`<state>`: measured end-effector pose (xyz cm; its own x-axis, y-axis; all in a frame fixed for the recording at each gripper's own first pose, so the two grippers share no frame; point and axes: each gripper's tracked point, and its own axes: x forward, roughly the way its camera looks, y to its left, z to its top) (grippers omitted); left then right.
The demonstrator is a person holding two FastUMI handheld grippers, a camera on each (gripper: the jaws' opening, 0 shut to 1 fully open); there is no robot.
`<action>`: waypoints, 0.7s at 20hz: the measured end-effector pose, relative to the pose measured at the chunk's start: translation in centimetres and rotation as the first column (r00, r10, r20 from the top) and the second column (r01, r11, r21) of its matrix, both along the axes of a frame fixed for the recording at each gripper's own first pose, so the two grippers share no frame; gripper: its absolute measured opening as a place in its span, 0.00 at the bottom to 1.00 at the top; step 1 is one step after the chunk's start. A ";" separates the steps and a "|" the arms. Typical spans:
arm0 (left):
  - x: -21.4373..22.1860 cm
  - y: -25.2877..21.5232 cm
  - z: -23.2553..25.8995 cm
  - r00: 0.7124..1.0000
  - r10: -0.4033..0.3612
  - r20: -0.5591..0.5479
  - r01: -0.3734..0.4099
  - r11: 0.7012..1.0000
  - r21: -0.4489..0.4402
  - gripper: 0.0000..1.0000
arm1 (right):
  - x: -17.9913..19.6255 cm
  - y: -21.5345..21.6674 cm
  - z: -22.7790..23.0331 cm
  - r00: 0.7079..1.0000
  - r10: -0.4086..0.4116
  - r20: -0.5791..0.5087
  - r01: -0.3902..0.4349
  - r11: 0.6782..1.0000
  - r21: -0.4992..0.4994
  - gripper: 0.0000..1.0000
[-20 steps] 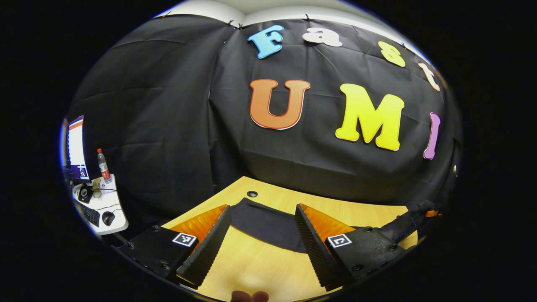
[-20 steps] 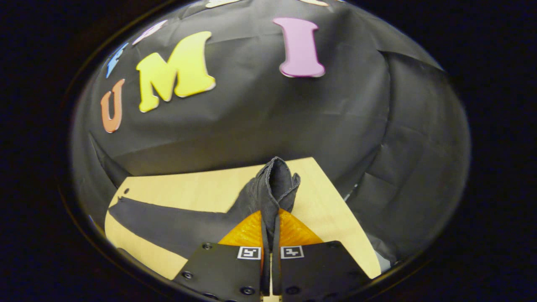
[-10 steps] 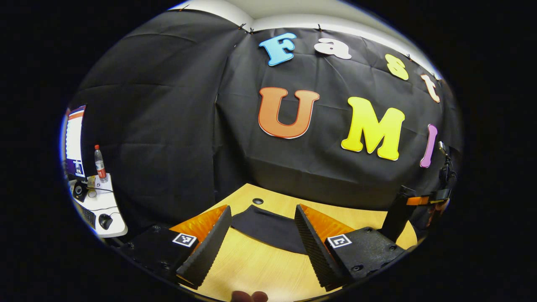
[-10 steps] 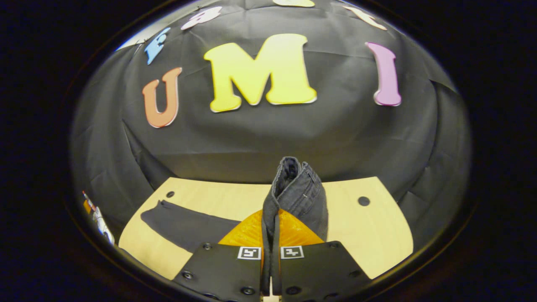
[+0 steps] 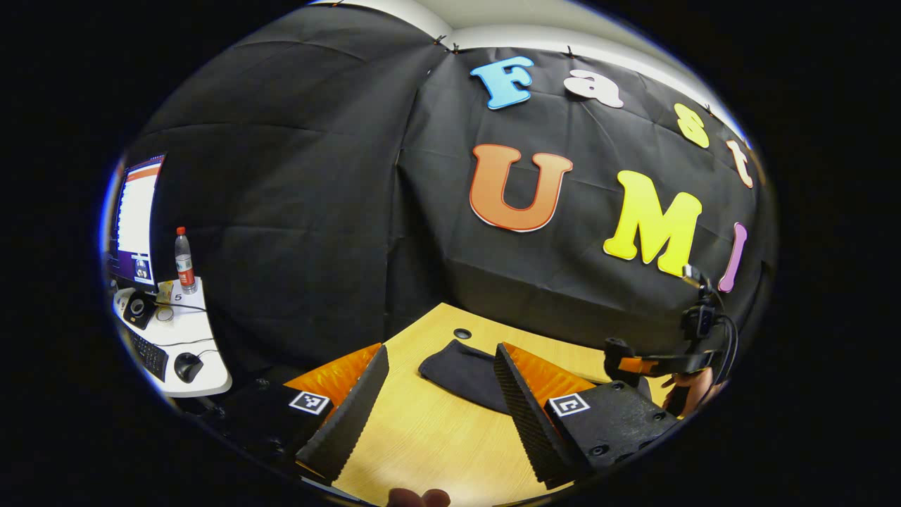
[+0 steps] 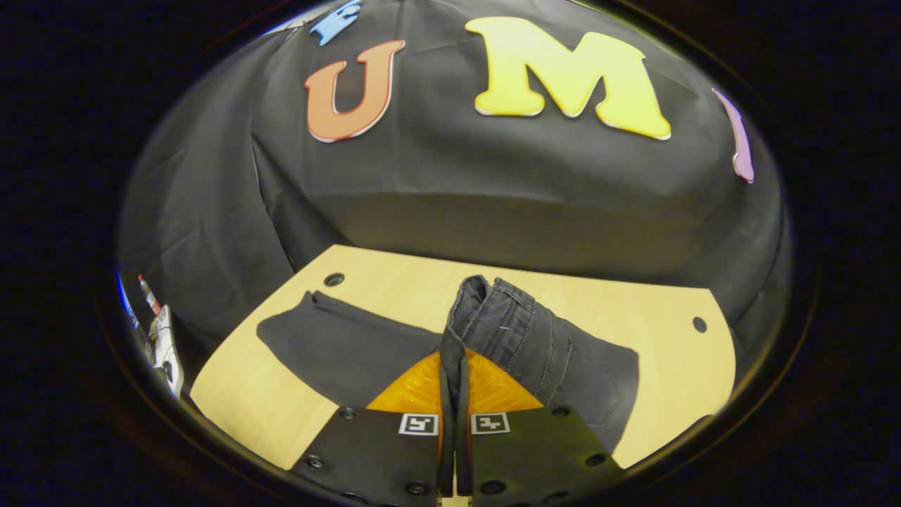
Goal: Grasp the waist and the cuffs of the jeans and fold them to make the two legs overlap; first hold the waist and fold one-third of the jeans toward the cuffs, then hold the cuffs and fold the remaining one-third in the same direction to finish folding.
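Jeans (image 6: 563,352): dark denim, lay on the wooden table; in the right gripper view the waist end was lifted and bunched upright just ahead of the gripper, stitched waistband edge facing up, the rest draped down to the right onto the tabletop.
Leg and cuff end (image 6: 338,345): stretched flat to the left across the table, ending near a round hole in the tabletop.
Cuff in left gripper view (image 5: 464,370): a flat dark end of the jeans lay on the table beyond the fingers, partly hidden behind the right-hand finger, just short of a round hole.
Right gripper (image 6: 455,394): fingers pressed together, pinching a fold of the jeans at the waist; cloth ran down between them.
Left gripper (image 5: 440,401): fingers spread wide, held nothing; hung over bare tabletop, near side of the cuff, apart from the cloth.
Right gripper seen from the left gripper view (image 5: 633,362): at the far right edge over the table, a hand (image 5: 693,387) behind it, cables above; finger state could not be told from there.
Table (image 6: 232,394): light wood, rounded outline, holes near the far corners.
Side desk (image 5: 190,352): far left, white, carried a monitor (image 5: 134,222), a bottle with red cap (image 5: 184,260), a keyboard (image 5: 149,355) and a mouse (image 5: 187,366).
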<state>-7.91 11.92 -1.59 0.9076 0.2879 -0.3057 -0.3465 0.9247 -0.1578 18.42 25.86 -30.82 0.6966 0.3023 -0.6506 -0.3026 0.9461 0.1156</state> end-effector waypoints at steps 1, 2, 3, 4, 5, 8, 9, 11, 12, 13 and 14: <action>-0.3 0.7 -0.4 1.000 0.010 -0.009 -0.010 1.000 -0.001 0.97 | -0.3 0.8 -1.6 1.000 0.010 -0.021 -0.010 1.000 -0.021 0.02; -0.5 1.2 -0.6 1.000 0.019 -0.016 -0.019 1.000 -0.005 0.97 | -0.8 1.4 -3.0 0.999 0.021 -0.034 -0.023 0.999 -0.045 0.02; -0.7 1.8 -0.6 0.999 0.029 -0.015 -0.029 1.000 -0.008 0.97 | -0.7 1.6 -3.9 0.999 0.029 -0.040 -0.032 0.997 -0.068 0.02; -0.8 2.2 -0.7 0.999 0.036 -0.017 -0.036 0.999 -0.012 0.97 | -0.8 2.2 -4.8 0.998 0.037 -0.047 -0.041 0.995 -0.089 0.02; -0.9 2.6 -0.7 0.999 0.043 -0.019 -0.043 0.999 -0.012 0.97 | -1.0 2.7 -5.8 0.998 0.045 -0.052 -0.051 0.993 -0.106 0.02; -1.2 3.5 -1.1 0.998 0.055 -0.026 -0.056 0.998 -0.016 0.97 | -1.7 3.7 -8.4 0.994 0.073 -0.081 -0.084 0.985 -0.154 0.02; -1.3 3.6 -1.3 0.998 0.056 -0.029 -0.057 0.998 -0.022 0.97 | -2.0 3.9 -9.1 0.993 0.081 -0.091 -0.096 0.980 -0.172 0.02; -1.4 3.8 -1.5 0.998 0.059 -0.037 -0.060 0.998 -0.031 0.97 | -2.5 4.4 -10.8 0.988 0.107 -0.115 -0.129 0.968 -0.213 0.02; -1.5 3.9 -1.9 0.997 0.059 -0.042 -0.060 0.997 -0.038 0.97 | -2.5 4.8 -11.1 0.986 0.116 -0.117 -0.139 0.967 -0.215 0.03; -1.6 3.8 -2.0 0.997 0.058 -0.045 -0.060 0.997 -0.045 0.97 | -2.6 5.2 -11.0 0.985 0.125 -0.122 -0.148 0.970 -0.195 0.04; -1.6 3.8 -2.1 0.997 0.059 -0.047 -0.061 0.997 -0.052 0.97 | -2.6 5.2 -10.9 0.984 0.126 -0.127 -0.148 0.971 -0.187 0.15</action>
<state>-9.49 15.76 -3.68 0.8739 0.3237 -0.3627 -0.4092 0.8926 -0.1892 15.84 31.10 -41.67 0.5759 0.2490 -0.7786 -0.4263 0.9042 -0.0262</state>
